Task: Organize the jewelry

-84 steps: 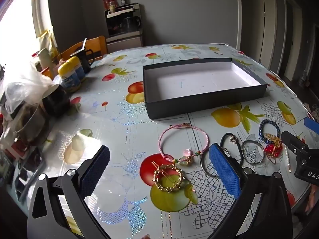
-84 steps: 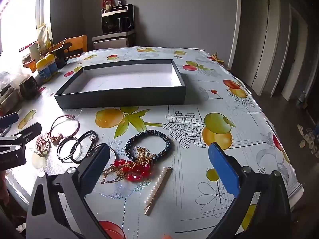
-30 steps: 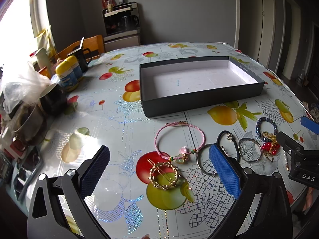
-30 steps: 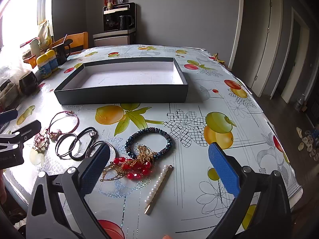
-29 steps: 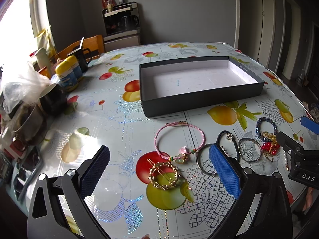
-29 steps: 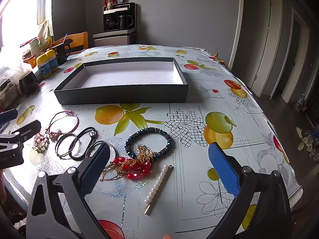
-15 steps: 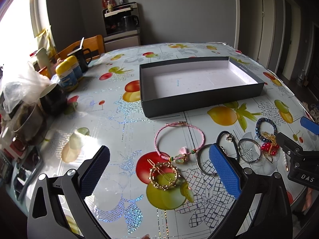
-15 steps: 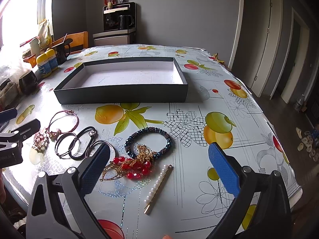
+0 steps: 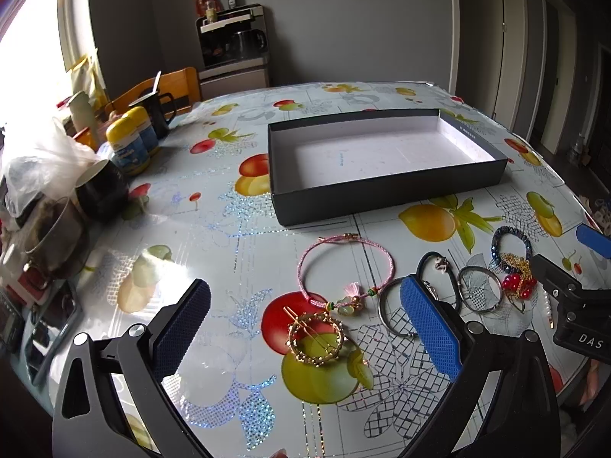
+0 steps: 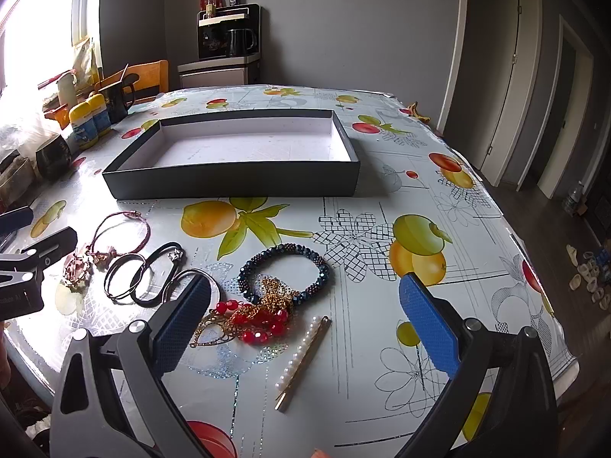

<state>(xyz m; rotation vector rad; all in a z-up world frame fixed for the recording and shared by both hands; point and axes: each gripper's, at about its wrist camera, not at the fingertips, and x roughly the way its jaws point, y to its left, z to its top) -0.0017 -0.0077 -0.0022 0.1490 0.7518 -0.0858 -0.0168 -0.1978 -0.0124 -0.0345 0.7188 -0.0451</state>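
Change since earlier frames: Almost none. Both views have drawn back and up a touch, so the jewelry sits slightly lower in frame; no piece has shifted on the cloth.

Left gripper (image 9: pixel 305 320): Jaws wide apart, holding nothing, hovering over the near table edge.

Right gripper (image 10: pixel 303 311): Jaws likewise spread and empty, poised above the tangle of pieces.

Box (image 10: pixel 233 187): Shallow, dark-walled with a pale floor, nothing in it, lying beyond all the jewelry toward the far side of the fruit-print tablecloth (image 9: pixel 214 229).

Jewelry, left side: Gold ring hair clip (image 9: pixel 316 337) lies directly between the left gripper's jaws; pink cord bracelet (image 9: pixel 345 265) just beyond it.

Jewelry, middle: Thin bangles (image 10: pixel 126 276) and a black cord loop (image 10: pixel 160 274) lie between the two grippers.

Jewelry, right side: Dark beaded bracelet (image 10: pixel 284 273) overlaps a red bead and gold chain cluster (image 10: pixel 254 318); pearl hair pin (image 10: pixel 303 360) lies beside them, its long axis running roughly away from the gripper, tilted right.

Likely next: Each hand has its own nearest piece; the gold clip falls to the left, the pearl pin or red cluster to the right. Every carry runs forward to the box.
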